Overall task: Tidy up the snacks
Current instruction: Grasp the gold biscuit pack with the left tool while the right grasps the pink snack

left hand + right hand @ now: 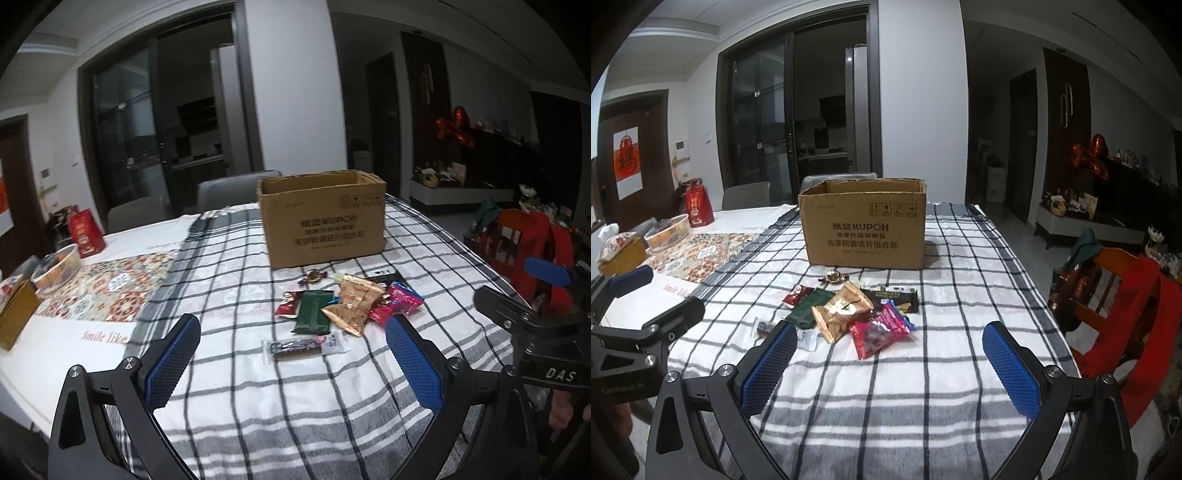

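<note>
Snacks, loose lot, heaped on a checked tablecloth (pixel 258 387) just in front of an open cardboard box (pixel 325 221), presumably the intended container, its top open to receive them. Left wrist view: left gripper (pixel 291 354) jaws spread wide, holding nothing, raised above the cloth short of the pile; nearest item a long clear-wrapped bar (pixel 304 346) lying apart from the heap between the blue pads, a likely first pick by that position. Behind it a dark green packet (pixel 312 312), a gold pouch (pixel 352 302) overlapping it, a pink packet (pixel 397 302), a small red packet (pixel 288 306) and a wrapped candy (pixel 314 275) nearest the box. Right gripper (pixel 532 295) partly visible at the right edge. Right wrist view: right gripper (pixel 890 354) jaws likewise wide and empty, facing the pile, the pink packet (pixel 879 330) closest, the gold pouch (pixel 842 310) and a black packet (pixel 895 295) beyond; box (pixel 864 221) square ahead. No snack visible inside the box; sorting apparently not begun.
</note>
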